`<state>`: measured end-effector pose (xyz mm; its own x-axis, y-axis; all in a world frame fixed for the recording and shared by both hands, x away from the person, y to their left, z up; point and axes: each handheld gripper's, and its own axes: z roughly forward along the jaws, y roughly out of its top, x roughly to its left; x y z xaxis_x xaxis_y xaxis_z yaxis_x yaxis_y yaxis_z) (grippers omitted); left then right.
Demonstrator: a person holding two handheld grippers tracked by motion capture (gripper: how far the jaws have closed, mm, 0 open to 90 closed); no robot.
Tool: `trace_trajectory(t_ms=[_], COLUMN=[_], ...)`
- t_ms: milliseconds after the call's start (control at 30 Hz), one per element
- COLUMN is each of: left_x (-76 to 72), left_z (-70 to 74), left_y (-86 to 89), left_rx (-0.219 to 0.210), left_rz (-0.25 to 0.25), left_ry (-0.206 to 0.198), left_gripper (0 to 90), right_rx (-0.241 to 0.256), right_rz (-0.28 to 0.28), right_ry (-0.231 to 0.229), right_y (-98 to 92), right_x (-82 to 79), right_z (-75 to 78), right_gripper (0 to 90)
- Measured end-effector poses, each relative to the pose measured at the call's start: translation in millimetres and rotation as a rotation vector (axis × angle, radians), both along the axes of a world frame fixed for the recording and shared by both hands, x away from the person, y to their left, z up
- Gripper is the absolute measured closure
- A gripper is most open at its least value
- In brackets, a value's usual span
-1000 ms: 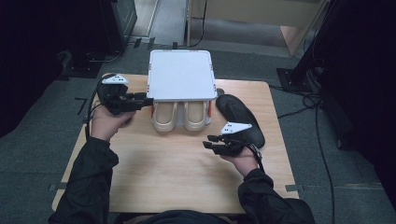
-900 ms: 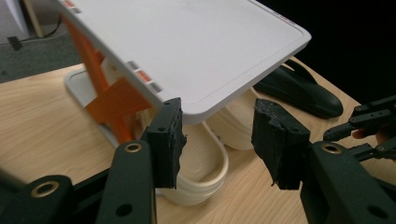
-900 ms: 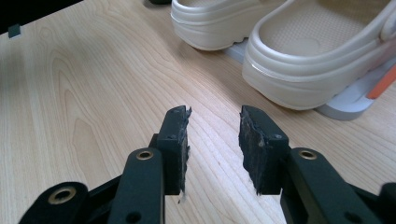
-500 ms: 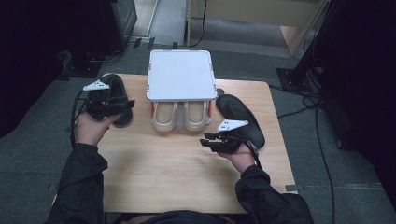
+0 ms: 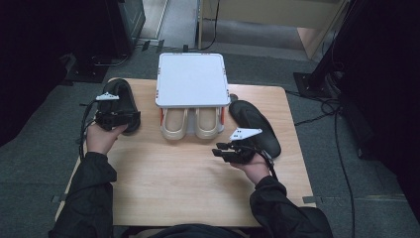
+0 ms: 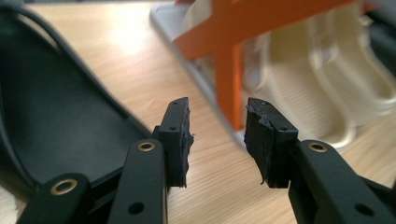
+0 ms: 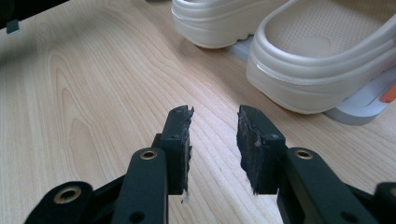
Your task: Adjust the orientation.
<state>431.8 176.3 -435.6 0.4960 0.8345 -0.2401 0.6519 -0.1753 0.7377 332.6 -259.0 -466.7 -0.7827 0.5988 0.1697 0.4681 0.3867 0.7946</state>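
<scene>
Since the earlier frame the left gripper (image 5: 130, 119) has pulled away from the rack (image 5: 191, 79) toward the table's left edge and now sits over the black slipper (image 5: 121, 95) lying there. Its jaws stand apart with nothing between them; in the left gripper view that slipper (image 6: 51, 116) lies just to their left on the wood, and the rack's orange brace (image 6: 231, 51) stands just beyond them. The right gripper (image 5: 222, 150) has hardly shifted. It hovers low over the table (image 5: 183, 178) in front of the rack, jaws parted and empty, pointing leftward across the wood.

A pair of cream slippers (image 5: 192, 123) sits side by side on the rack's low shelf at the back middle of the table, toes sticking out toward the person from under the white top. In the right gripper view the nearer cream slipper (image 7: 322, 56) rests on the grey base, a little beyond the open jaws and apart from them. A second black slipper (image 5: 257, 126) lies on the table just right of the rack, beside the right hand (image 5: 255, 166).
</scene>
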Motion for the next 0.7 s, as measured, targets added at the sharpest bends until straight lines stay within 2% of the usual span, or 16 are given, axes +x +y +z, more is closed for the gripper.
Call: trace_trajectory(t_ms=[200,300,367,533,600,700], left_x=[13.4,18.5,21.7,26.7,27.1,27.6], left_z=[-16.8,-25.1,-30.5,-42.2,-44.0,-48.3], left_y=[-1.0,-1.3,-1.1,0.9,1.1,2.4], left_rx=[0.016,0.035,0.044,0.038,0.049,0.041], left_rz=[0.005,-0.016,-0.018,0.000,0.003,0.010], left_ry=[0.020,0.014,0.025,0.051,0.051,0.039], left_gripper=[61.4,61.5,61.8,62.5,62.5,61.0], right_rx=[-0.003,-0.006,-0.013,-0.021,-0.023,-0.027], right_rz=[-0.013,-0.017,-0.023,-0.024,-0.027,-0.028], right_ry=[0.004,-0.001,0.005,0.009,0.009,0.007], right_y=[-2.3,-4.0,-4.6,-4.7,-4.3,-4.5], right_x=[-3.3,-5.0,-5.8,-6.7,-7.3,-7.7], right_z=[-1.1,-1.7,-2.4,-3.6,-3.9,-4.4], right_gripper=[65.1,65.1,65.1,65.1,65.1,65.1])
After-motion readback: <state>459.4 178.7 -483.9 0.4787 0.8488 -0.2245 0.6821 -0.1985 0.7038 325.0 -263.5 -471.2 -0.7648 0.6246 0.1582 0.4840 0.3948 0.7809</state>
